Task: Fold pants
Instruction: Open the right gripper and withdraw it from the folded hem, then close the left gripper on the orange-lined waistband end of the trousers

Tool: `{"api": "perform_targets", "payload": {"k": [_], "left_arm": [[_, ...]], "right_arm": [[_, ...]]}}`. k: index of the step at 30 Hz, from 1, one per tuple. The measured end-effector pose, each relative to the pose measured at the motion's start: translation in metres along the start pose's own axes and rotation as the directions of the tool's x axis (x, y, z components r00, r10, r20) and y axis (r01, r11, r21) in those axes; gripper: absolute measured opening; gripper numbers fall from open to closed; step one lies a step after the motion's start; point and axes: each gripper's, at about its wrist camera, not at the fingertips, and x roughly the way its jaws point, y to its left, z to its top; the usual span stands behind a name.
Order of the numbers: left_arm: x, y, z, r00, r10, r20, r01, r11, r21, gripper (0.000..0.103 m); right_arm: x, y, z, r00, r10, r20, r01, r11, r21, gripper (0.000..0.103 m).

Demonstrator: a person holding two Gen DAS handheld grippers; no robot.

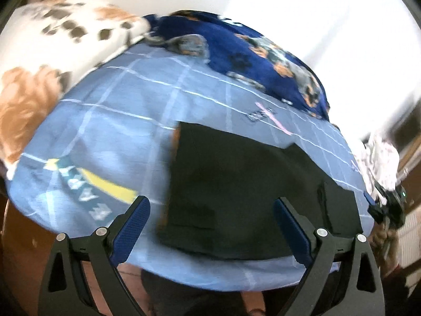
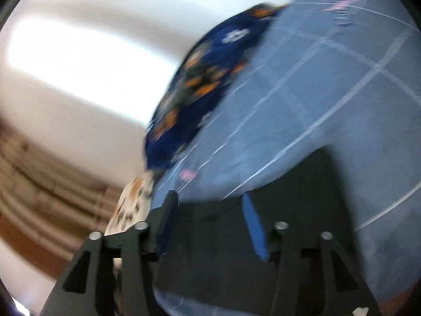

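Observation:
Dark pants lie folded into a flat block on a light blue checked bedsheet. My left gripper hovers above the near edge of the pants, jaws wide open and empty. In the right wrist view, blurred by motion, the pants fill the lower middle. My right gripper is open just over them, with nothing between its fingers. It also shows at the far right of the left wrist view.
A navy patterned blanket lies along the far side of the bed. A white and brown spotted cushion sits at the far left. A pale crumpled cloth is at the right edge. The bed's near edge drops to a brown floor.

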Motion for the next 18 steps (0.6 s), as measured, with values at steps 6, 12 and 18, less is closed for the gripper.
{"api": "perform_targets", "payload": {"k": [6, 12, 18], "left_arm": [[0.002, 0.029, -0.003, 0.995, -0.077, -0.064, 0.074, 0.996, -0.041, 0.068], [0.030, 0.027, -0.012, 0.972, -0.145, -0.187, 0.136, 0.989, -0.059, 0.051], [0.027, 0.040, -0.020, 0.963, -0.193, -0.189, 0.168, 0.976, -0.137, 0.051]], "right_arm": [[0.050, 0.047, -0.054, 0.976, 0.064, -0.206, -0.083, 0.993, -0.086, 0.064], [0.088, 0.055, -0.104, 0.936, 0.069, -0.344, -0.101, 0.992, -0.076, 0.064], [0.102, 0.062, -0.127, 0.913, 0.063, -0.404, -0.109, 0.990, -0.090, 0.069]]}}
